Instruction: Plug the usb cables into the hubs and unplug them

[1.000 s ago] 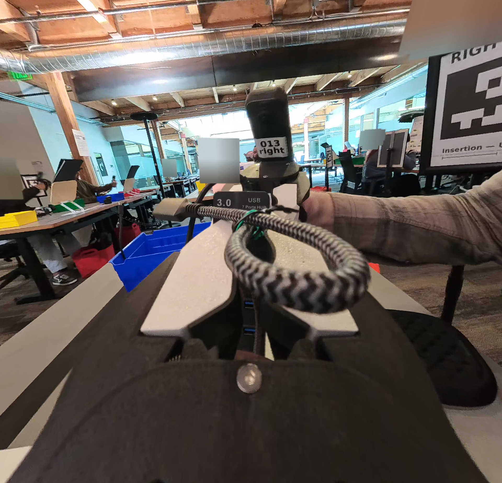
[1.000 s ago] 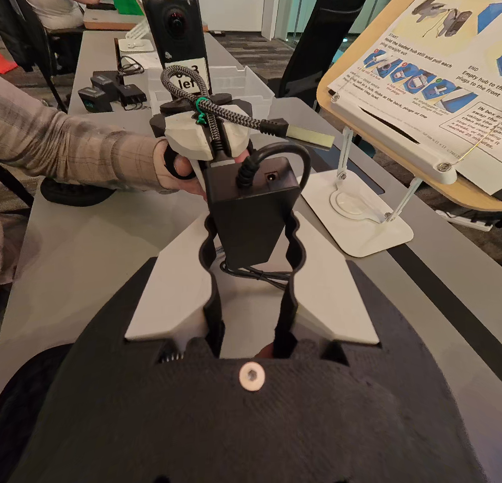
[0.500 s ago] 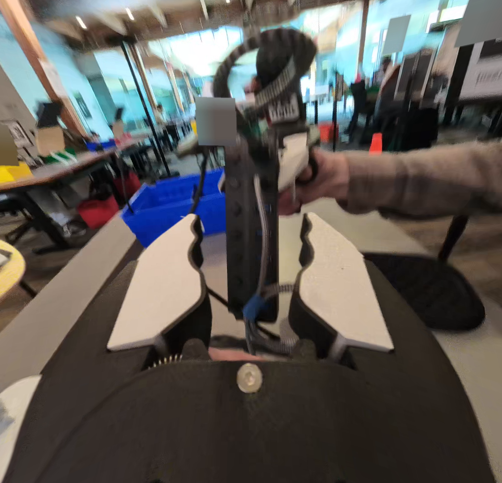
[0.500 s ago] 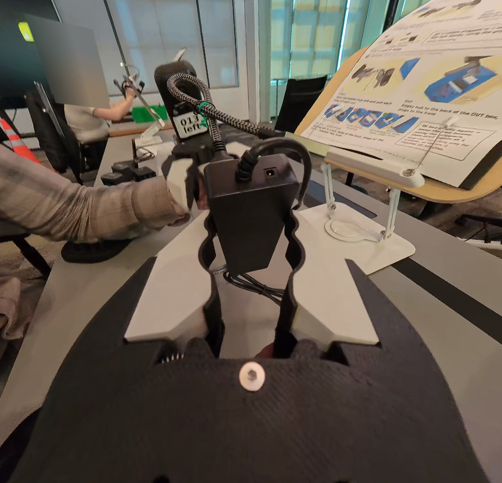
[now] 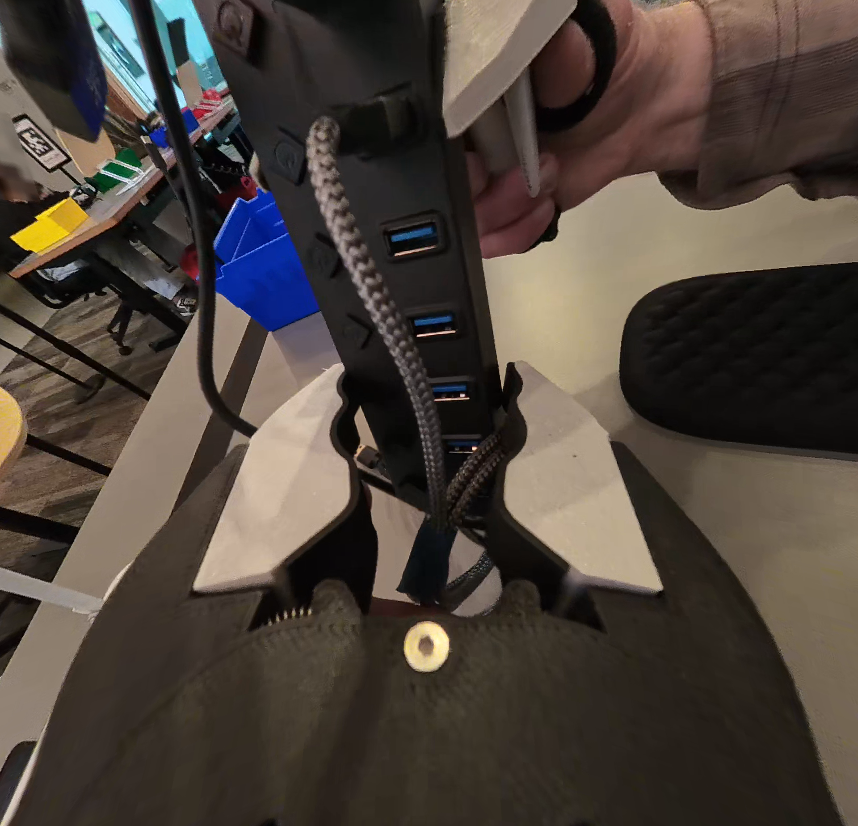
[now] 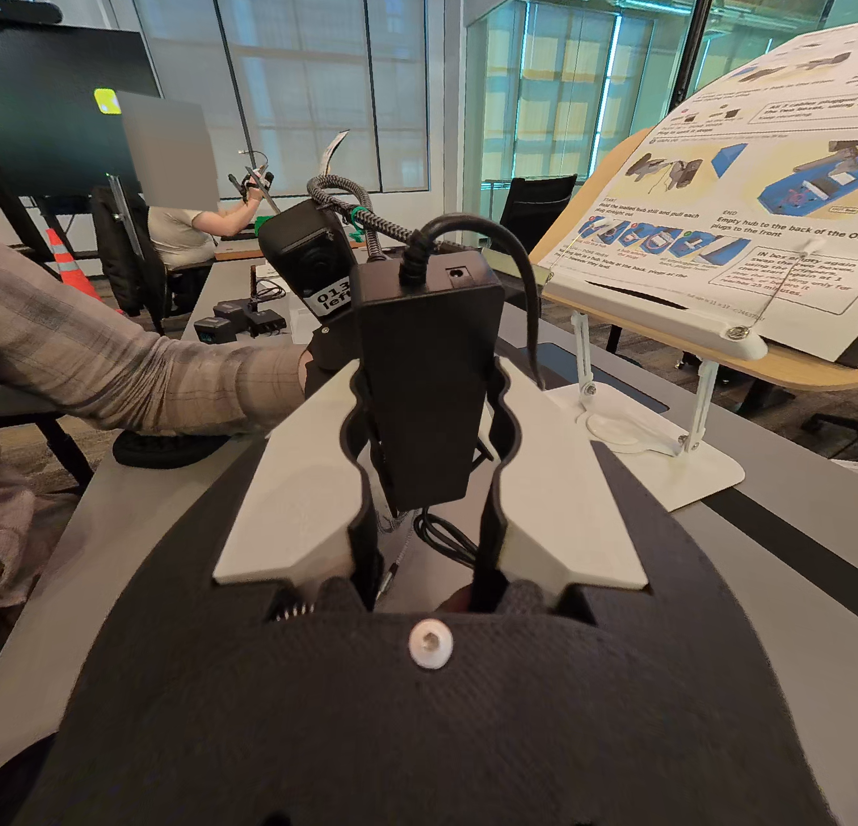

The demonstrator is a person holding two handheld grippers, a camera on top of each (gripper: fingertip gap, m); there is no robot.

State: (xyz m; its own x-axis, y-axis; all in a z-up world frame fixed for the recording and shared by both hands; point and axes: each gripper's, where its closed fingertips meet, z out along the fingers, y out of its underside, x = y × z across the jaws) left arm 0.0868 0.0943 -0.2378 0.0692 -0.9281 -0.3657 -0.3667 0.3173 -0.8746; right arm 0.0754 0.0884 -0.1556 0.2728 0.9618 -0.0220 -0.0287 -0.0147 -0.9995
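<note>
Left wrist view shows the long black plastic seven-port USB hub (image 5: 408,265) standing upright between the left gripper (image 5: 425,427) fingers, a grey braided cable (image 5: 371,293) plugged into an upper port and trailing down the hub's face. Judged risk: the loose braid pinched beside the hub could snag or tug its plug askew if either tool shifts. Its jaws look partly closed around the hub's lower end, touching on the right; a firm grip is unclear. The right gripper (image 6: 429,437) is clamped on the hub's other end.
</note>
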